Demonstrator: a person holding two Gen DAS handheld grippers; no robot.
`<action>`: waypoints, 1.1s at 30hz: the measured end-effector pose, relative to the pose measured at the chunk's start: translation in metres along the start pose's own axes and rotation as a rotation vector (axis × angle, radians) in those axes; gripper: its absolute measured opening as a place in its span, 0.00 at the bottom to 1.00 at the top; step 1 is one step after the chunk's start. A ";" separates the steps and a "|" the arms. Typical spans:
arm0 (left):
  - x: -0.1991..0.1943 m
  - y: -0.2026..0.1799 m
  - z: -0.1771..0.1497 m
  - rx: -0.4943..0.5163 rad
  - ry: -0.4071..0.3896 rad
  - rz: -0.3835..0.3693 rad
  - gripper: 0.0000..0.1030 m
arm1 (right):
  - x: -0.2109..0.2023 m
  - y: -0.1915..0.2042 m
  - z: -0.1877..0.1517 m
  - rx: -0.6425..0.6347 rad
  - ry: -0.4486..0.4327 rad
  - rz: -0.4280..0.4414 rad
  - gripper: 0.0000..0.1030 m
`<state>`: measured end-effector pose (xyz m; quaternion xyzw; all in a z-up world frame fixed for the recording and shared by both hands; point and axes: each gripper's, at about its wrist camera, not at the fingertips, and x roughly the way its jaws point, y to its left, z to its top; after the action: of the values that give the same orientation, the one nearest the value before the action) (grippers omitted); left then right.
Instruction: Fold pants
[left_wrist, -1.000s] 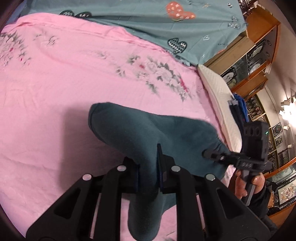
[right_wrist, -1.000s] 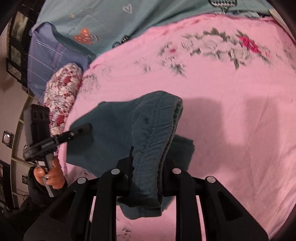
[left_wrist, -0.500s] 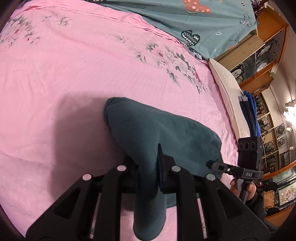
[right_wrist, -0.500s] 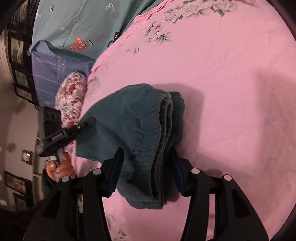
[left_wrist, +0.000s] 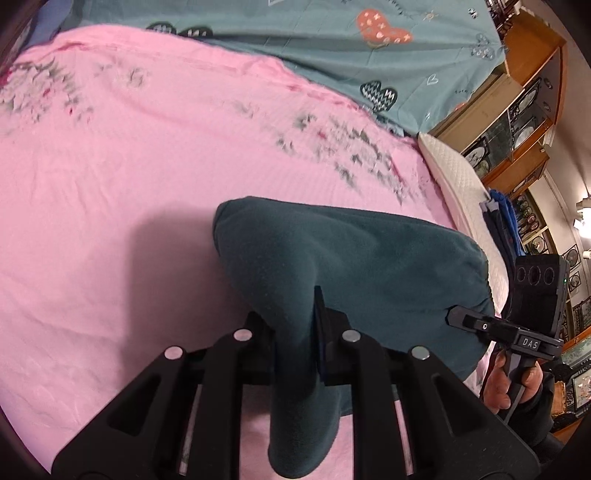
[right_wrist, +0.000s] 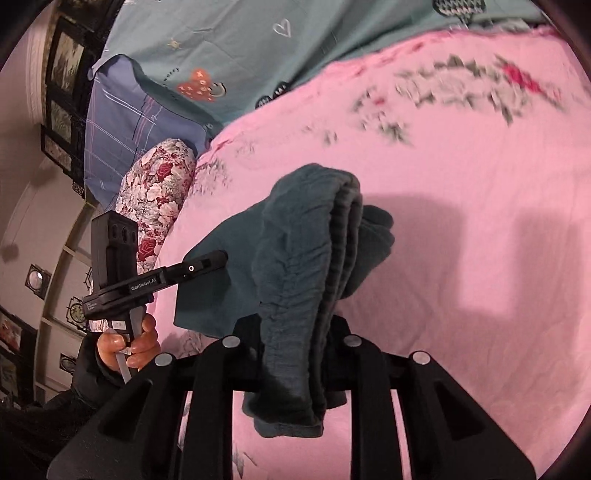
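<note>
floral print (left_wrist: 343, 158) smeared by blur, pants (left_wrist: 295, 454) hem hidden behind gripper frame

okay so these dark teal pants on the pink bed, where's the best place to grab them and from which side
Grip the dark teal pants at the gathered waistband end, coming from the near edge, as the right gripper does. The bunched elastic layers stack there, so the jaws, which just closed, pinch all plies. The left gripper pinches the smooth folded end.

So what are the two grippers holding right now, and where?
Dark teal fleece pants: left gripper clamps a plain folded end, right gripper the gathered waistband.
</note>
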<state>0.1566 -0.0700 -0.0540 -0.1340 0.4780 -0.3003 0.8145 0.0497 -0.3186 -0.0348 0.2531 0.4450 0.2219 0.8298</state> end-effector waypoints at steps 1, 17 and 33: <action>-0.005 -0.002 0.005 0.007 -0.016 0.003 0.14 | -0.003 0.003 0.006 -0.015 -0.007 -0.003 0.20; 0.013 0.033 0.224 0.091 -0.203 0.202 0.23 | 0.071 0.038 0.240 -0.170 -0.136 -0.072 0.32; 0.088 0.122 0.228 0.008 -0.148 0.630 0.77 | 0.183 -0.012 0.271 -0.172 -0.201 -0.401 0.55</action>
<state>0.4288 -0.0445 -0.0617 0.0024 0.4341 -0.0246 0.9005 0.3744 -0.2795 -0.0280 0.1087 0.3810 0.0635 0.9160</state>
